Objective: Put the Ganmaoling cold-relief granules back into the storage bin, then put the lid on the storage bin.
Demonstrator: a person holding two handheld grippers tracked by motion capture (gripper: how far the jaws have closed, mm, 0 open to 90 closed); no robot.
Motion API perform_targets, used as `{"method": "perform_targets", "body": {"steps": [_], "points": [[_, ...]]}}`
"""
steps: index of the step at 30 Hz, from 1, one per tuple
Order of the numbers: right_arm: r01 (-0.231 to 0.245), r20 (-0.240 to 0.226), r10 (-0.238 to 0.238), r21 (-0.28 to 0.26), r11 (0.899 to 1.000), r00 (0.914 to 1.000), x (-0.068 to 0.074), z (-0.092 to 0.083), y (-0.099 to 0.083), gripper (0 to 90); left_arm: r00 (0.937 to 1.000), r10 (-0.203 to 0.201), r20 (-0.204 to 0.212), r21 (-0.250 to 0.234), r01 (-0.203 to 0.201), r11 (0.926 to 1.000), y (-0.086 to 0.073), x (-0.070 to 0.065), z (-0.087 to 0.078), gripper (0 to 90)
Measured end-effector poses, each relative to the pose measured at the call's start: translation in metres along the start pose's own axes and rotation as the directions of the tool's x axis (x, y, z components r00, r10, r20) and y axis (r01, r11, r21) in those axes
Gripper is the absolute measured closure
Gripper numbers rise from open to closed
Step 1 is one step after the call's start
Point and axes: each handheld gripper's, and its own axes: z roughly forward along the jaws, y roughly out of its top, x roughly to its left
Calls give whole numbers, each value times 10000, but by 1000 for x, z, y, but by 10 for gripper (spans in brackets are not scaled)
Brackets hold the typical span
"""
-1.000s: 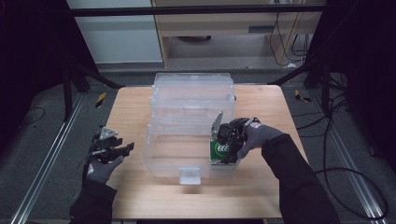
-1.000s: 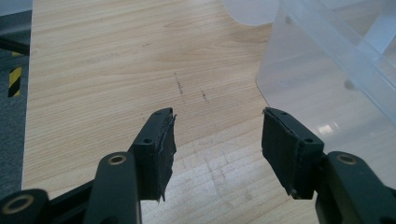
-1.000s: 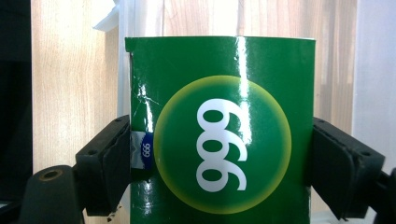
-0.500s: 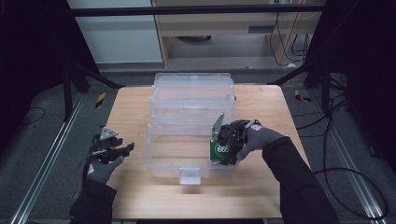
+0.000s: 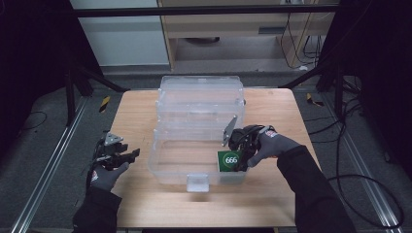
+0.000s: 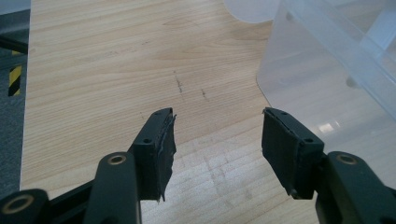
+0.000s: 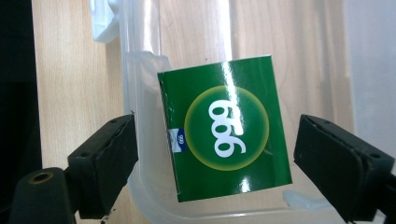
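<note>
While the light wooden desk (image 5: 136,111) carries the clear plastic storage box (image 5: 199,131), the green square carton marked 999 (image 7: 226,127) sits in its near right corner, between my right gripper (image 7: 215,154), jaws wide. My left gripper (image 6: 217,140) hangs wide over bare desk beside the box.

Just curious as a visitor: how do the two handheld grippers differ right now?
The left gripper hovers over bare table beside the clear bin, jaws empty. The right gripper is at the bin's corner, jaws apart either side of a green box, not touching it. Both are open.
</note>
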Motion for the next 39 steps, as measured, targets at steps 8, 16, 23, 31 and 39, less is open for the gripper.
{"method": "perform_targets", "body": {"steps": [8, 16, 23, 31, 39], "points": [[-495, 659, 534, -592, 9970, 9964, 7, -17, -1, 226, 10000, 20, -11, -35, -20, 10000, 0, -1, 0, 433], [-831, 1278, 968, -1084, 9906, 9871, 14, -31, -3, 324, 10000, 70, 50, -169, -69, 9998, 2, -2, -3, 435], [-1064, 1458, 1300, -1593, 9815, 9807, 20, -38, -2, 425, 9999, 104, 24, -217, -103, 9997, 3, -3, -4, 436], [-1262, 1369, 1541, -1932, 9730, 9785, 25, -39, 2, 468, 10000, 80, 24, -255, -80, 9996, 3, -3, -5, 436], [-1246, 1722, 1670, -2329, 9645, 9708, 32, -30, 10, 390, 10000, 75, 48, -270, -74, 9996, 3, -3, -5, 436]]}}
